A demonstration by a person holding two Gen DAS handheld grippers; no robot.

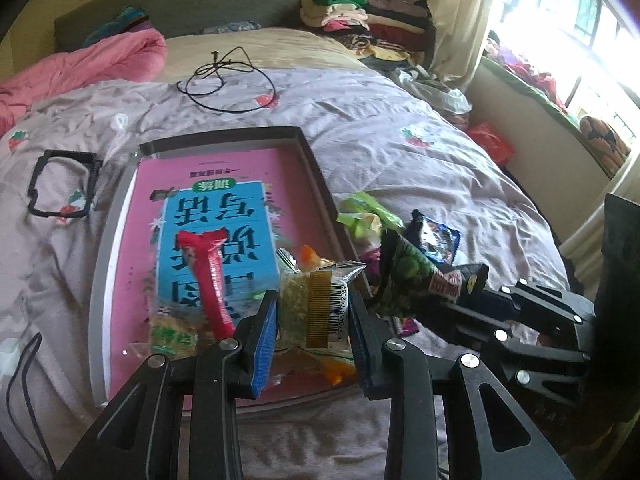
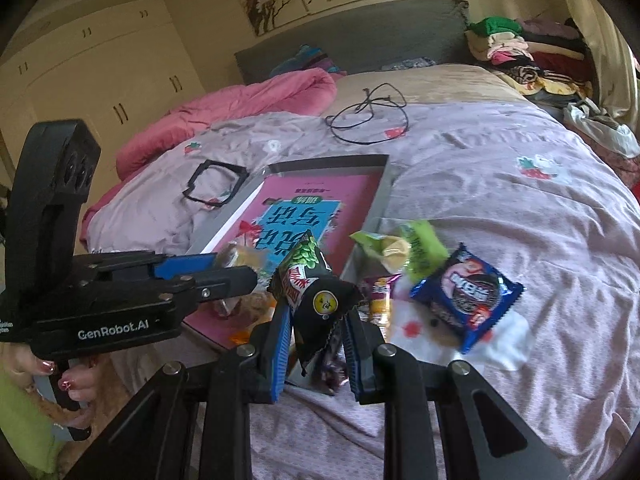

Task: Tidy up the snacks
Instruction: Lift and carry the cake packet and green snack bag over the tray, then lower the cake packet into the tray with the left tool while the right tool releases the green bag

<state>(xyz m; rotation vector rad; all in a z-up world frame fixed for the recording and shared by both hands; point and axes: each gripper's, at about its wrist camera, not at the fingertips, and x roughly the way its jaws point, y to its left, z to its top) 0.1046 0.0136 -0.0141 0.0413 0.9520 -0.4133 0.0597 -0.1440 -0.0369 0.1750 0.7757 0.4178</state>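
The left tool pinches a clear plastic snack packet with greenish-yellow filling and a barcode label between its two blue-padded fingers; the fingers are only as far apart as the packet is wide. The packet hangs over the near end of a shallow grey rectangular tray, which lies on the bed with a lilac strawberry-print cover. In the tray lies a pink book with a blue panel and large characters. On the book rest a long red twisted-end wrapper and a small green-and-yellow packet, both near the tray's near edge.

The right tool grips a black and green crinkled snack bag with a yellow round mark. Its blue pads press the lower end of the bag from both sides, and the bag stands up tilted above the near right corner of the tray. In the left wrist view the same bag is just to the right of the barcode packet, close to it; I cannot tell if they touch.

On the bed cover, beside the tray's right edge, lie more snacks: a light green and yellow wrapper, a small purple and yellow packet, and a dark blue cookie packet with a pink picture a little further to the right. They are near each other.
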